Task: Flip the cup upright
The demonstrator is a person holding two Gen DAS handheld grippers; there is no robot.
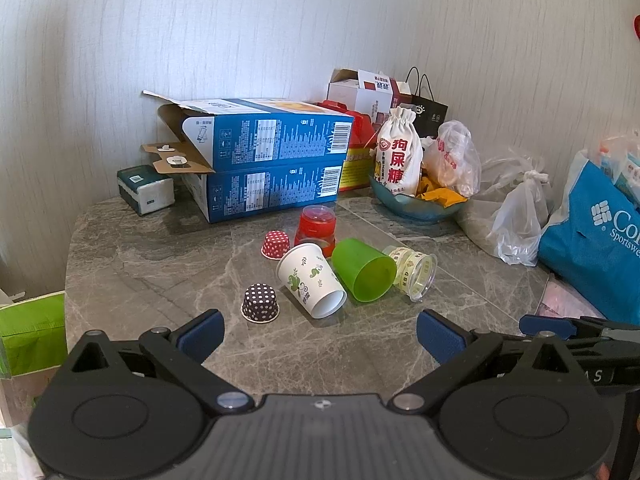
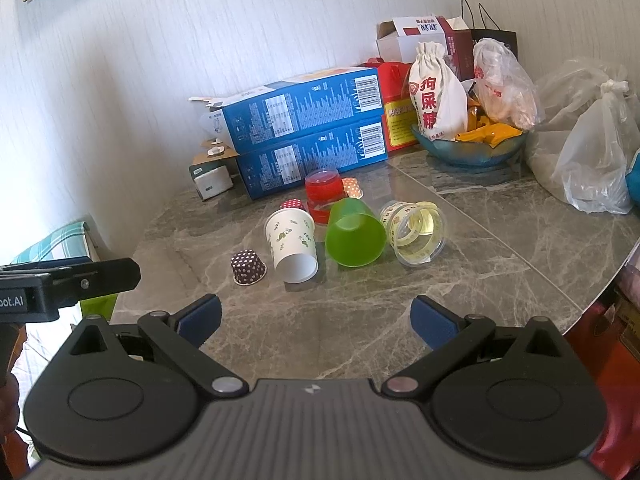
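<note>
At frame center, the green cup (image 2: 354,236) lies on its side between a paper cup (image 2: 292,242) and a clear cup (image 2: 416,234). My right gripper (image 2: 316,322) and left gripper (image 1: 320,332) hang spread wide, empty. It looks light, stiff and slick; I'd pinch the rim wall.

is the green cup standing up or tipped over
Tipped over: the green cup lies on its side on the table, open mouth facing the camera, nothing visible inside.

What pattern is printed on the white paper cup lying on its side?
Green leaf and swirl motifs on white, on the paper cup; clearest in the left wrist view.
</note>
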